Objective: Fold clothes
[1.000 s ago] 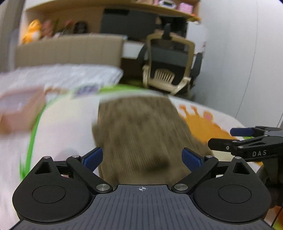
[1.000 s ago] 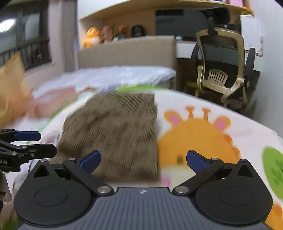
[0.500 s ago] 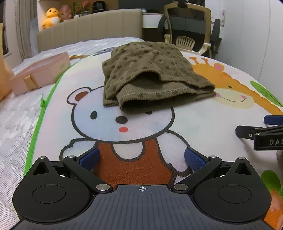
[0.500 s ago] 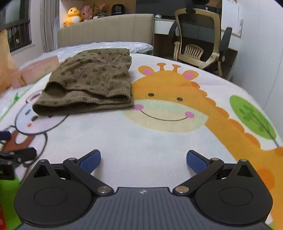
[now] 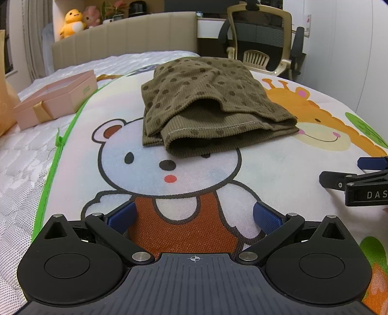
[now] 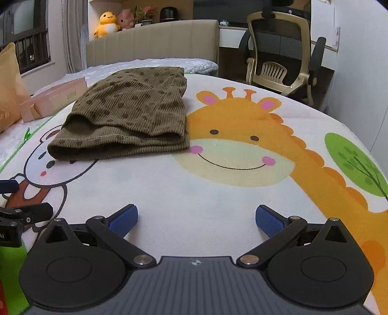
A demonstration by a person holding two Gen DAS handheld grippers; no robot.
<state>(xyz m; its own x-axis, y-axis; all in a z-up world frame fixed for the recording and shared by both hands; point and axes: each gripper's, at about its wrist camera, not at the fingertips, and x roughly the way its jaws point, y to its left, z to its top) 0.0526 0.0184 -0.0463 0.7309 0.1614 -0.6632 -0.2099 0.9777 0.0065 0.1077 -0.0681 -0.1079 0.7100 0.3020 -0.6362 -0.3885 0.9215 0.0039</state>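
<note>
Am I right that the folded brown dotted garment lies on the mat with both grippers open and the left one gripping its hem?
Not quite: the left gripper grips nothing. In the left wrist view its jaws stand open over the mat, apart from the garment. The right gripper is open too.

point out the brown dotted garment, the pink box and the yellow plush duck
brown dotted garment (image 5: pixel 206 89), left wrist view, middle of its top layer
pink box (image 5: pixel 58 101), left wrist view, its near side wall
yellow plush duck (image 6: pixel 108 23), right wrist view, its body

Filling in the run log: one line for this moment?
brown dotted garment: folded on cartoon mat | left gripper: open, empty | right gripper: open, empty | both short of garment
</note>
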